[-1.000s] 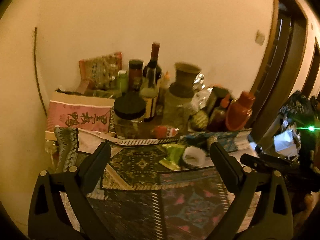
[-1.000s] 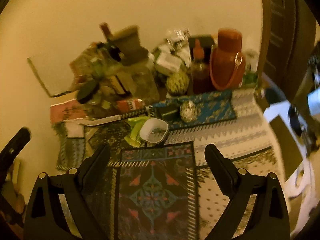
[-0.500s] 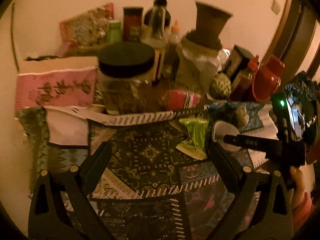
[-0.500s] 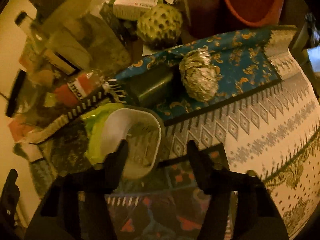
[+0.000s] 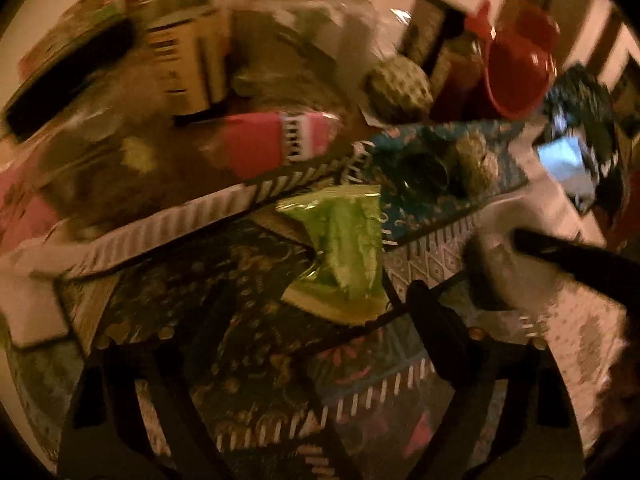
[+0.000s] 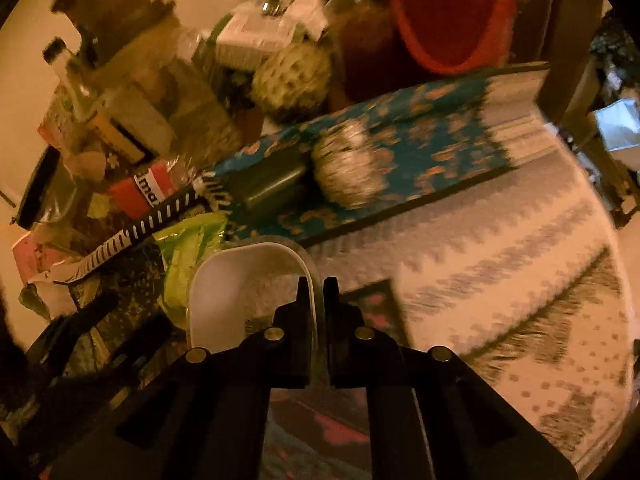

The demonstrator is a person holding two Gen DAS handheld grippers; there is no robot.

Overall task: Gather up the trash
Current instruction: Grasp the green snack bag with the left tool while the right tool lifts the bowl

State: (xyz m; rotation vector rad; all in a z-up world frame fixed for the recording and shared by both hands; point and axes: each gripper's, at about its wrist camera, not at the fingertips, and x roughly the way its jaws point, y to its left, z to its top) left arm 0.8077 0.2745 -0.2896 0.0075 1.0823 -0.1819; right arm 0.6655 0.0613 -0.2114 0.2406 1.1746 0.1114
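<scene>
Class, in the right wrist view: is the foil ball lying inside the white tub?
No. The foil ball lies on the blue cloth, apart from the white tub.

My right gripper (image 6: pixel 316 296) now pinches the white cup's (image 6: pixel 244 292) rim. My left gripper (image 5: pixel 320 312), jaws closing, drops over the green wrapper (image 5: pixel 344 248).

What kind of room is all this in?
Probably a home dining or kitchen corner: a table under patterned cloths, crowded with bottles, a red jug and a foil ball.

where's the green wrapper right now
In the left wrist view the green wrapper lies mid-frame on the patterned cloth, ahead of the closing left gripper. In the right wrist view it sits left of the white tub.
</scene>
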